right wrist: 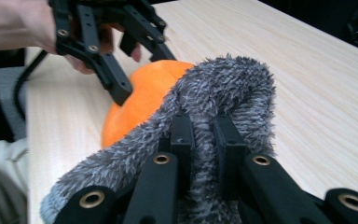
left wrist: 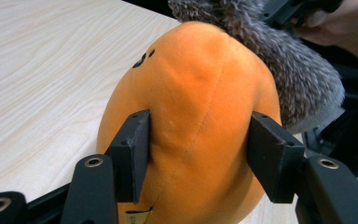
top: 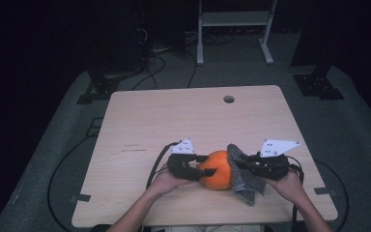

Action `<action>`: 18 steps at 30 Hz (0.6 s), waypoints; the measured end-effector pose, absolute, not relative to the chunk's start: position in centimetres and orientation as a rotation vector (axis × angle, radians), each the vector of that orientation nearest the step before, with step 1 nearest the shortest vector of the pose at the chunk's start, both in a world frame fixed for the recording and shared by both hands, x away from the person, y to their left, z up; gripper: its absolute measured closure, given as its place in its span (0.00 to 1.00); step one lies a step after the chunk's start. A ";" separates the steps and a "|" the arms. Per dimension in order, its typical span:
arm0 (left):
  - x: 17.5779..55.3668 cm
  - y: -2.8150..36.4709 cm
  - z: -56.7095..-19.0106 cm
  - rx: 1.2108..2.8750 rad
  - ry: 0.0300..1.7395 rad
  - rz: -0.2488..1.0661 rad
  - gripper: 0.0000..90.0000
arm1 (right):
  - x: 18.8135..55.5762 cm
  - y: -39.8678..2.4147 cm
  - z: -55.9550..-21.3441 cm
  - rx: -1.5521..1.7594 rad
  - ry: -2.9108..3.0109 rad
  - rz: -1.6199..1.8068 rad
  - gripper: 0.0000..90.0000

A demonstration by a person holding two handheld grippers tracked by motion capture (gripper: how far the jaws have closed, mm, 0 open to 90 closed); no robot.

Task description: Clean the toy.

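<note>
An orange plush toy [top: 218,170] lies near the front edge of the wooden table [top: 174,116]. My left gripper [top: 206,165] comes at it from the left, and its pads [left wrist: 135,154] press into the toy's soft sides [left wrist: 200,107], denting them. A grey fuzzy cloth [top: 247,180] drapes over the toy's right side. My right gripper [top: 237,164] is shut on a fold of that cloth [right wrist: 223,88], its jaws [right wrist: 205,135] close together with fur bulging between them. The right gripper view also shows the toy [right wrist: 140,102] and the left gripper [right wrist: 135,70] beyond the cloth.
A round cable hole [top: 229,99] sits near the table's far edge. Behind the table stand a white metal frame [top: 234,19] and dark stands, with cables [top: 149,63] on the grey floor. Bare tabletop stretches left and beyond the toy.
</note>
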State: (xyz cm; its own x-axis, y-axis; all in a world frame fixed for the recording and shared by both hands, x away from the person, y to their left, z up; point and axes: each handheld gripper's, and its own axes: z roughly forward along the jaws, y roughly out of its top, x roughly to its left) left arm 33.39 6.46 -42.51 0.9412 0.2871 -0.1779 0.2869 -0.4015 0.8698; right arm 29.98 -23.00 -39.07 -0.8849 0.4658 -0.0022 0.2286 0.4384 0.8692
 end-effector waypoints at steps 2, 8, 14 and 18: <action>33.0 6.1 -42.4 2.024 0.379 0.022 0.49 | 29.4 -22.5 -38.9 0.562 2.470 1.447 0.89; 31.3 4.8 -42.1 2.083 0.198 0.132 0.51 | 28.6 -19.5 -37.3 0.438 2.525 1.427 0.89; 31.2 5.1 -42.3 2.080 0.191 0.144 0.53 | 31.1 -19.7 -37.3 0.534 2.542 1.425 0.89; 31.3 5.1 -42.3 2.079 0.193 0.125 0.53 | 31.9 -21.5 -38.0 0.618 2.516 1.458 0.89</action>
State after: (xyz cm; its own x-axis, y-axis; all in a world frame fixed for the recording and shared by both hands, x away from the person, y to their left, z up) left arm 31.27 5.08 -42.31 0.9819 0.1890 0.0092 0.0851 -0.4845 0.8706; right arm 31.91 -21.49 -38.00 -0.9000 0.4318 0.0601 0.2669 0.4366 0.8592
